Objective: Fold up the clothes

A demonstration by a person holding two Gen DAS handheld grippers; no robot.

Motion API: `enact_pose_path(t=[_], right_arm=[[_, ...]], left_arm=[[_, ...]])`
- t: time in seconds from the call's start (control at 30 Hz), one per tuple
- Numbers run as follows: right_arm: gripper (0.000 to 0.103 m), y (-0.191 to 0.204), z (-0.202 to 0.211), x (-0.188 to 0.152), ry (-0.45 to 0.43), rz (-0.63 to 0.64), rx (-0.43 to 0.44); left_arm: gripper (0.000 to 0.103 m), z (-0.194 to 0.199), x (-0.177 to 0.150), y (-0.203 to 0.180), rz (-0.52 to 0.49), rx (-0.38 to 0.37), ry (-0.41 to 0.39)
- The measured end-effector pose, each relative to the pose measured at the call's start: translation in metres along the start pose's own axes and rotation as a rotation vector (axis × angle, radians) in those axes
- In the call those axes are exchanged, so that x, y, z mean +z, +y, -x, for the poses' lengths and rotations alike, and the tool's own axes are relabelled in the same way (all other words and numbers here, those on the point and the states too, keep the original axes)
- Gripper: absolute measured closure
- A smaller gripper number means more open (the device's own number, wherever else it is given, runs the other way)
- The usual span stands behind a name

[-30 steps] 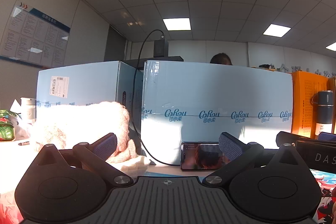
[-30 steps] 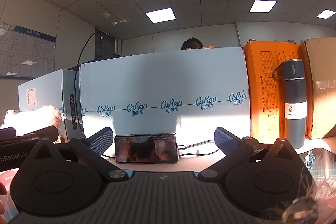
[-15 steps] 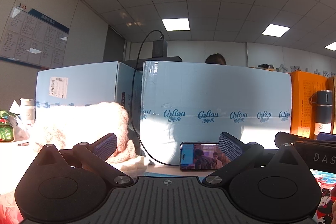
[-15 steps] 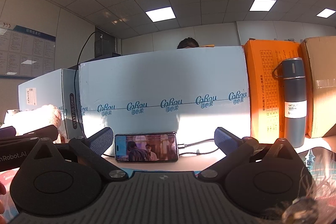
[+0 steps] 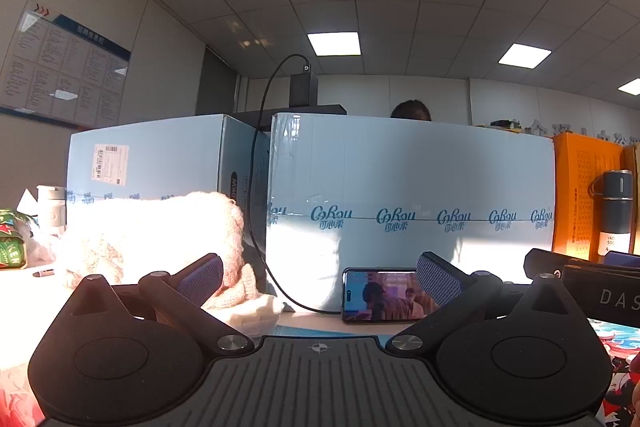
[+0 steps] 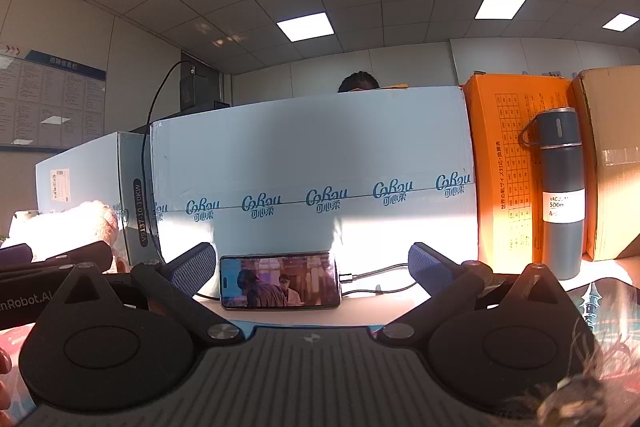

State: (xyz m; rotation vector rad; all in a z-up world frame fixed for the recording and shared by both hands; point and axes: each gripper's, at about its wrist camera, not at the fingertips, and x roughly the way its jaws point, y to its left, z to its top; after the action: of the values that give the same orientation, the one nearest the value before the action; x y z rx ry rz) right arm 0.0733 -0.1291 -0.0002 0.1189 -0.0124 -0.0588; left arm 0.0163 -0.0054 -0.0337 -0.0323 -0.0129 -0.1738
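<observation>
You are at the start: nothing is gripped yet. Both your left gripper and right gripper have their jaws spread wide and empty, aimed level at the blue boxes along the table's far edge. The knitted sweater lies heaped toward the far left of the table. Next, I judge, swing left and down to pinch 1 edge.
</observation>
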Motion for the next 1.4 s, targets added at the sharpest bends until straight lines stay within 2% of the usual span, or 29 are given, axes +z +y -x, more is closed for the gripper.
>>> enact_pose_path(t=[0.33,0.6,0.8,0.93,1.03,1.17,1.23,1.3,1.4], right_arm=[[0.000,-0.003,0.001,0.000,-0.009,-0.019,0.004],[0.000,-0.013,0.009,0.003,-0.049,-0.089,0.018],[0.000,-0.018,0.034,0.020,-0.120,-0.119,0.003],[0.000,-0.025,0.057,0.030,-0.136,-0.120,-0.022],[0.000,-0.034,0.074,0.033,-0.134,-0.115,-0.073],[0.000,-0.046,0.097,0.034,-0.149,-0.108,-0.145],[0.000,-0.053,0.110,0.034,-0.154,-0.112,-0.174],[0.000,-0.063,0.123,0.034,-0.156,-0.110,-0.216],[0.000,-0.079,0.143,0.034,-0.158,-0.106,-0.283]], left_arm=[[0.000,0.000,0.000,0.001,0.003,-0.004,-0.004],[0.000,0.004,0.001,0.001,0.007,-0.009,-0.033],[0.000,0.016,0.002,0.002,0.026,-0.044,-0.129],[0.000,0.025,0.005,-0.008,0.003,-0.098,-0.177],[0.000,0.032,0.009,-0.019,-0.026,-0.142,-0.195],[0.000,0.039,0.013,-0.032,-0.020,-0.213,-0.165],[0.000,0.042,0.017,-0.036,0.026,-0.266,-0.135],[0.000,0.049,0.020,-0.041,0.060,-0.319,-0.139],[0.000,0.057,0.024,-0.060,0.000,-0.423,-0.135]])
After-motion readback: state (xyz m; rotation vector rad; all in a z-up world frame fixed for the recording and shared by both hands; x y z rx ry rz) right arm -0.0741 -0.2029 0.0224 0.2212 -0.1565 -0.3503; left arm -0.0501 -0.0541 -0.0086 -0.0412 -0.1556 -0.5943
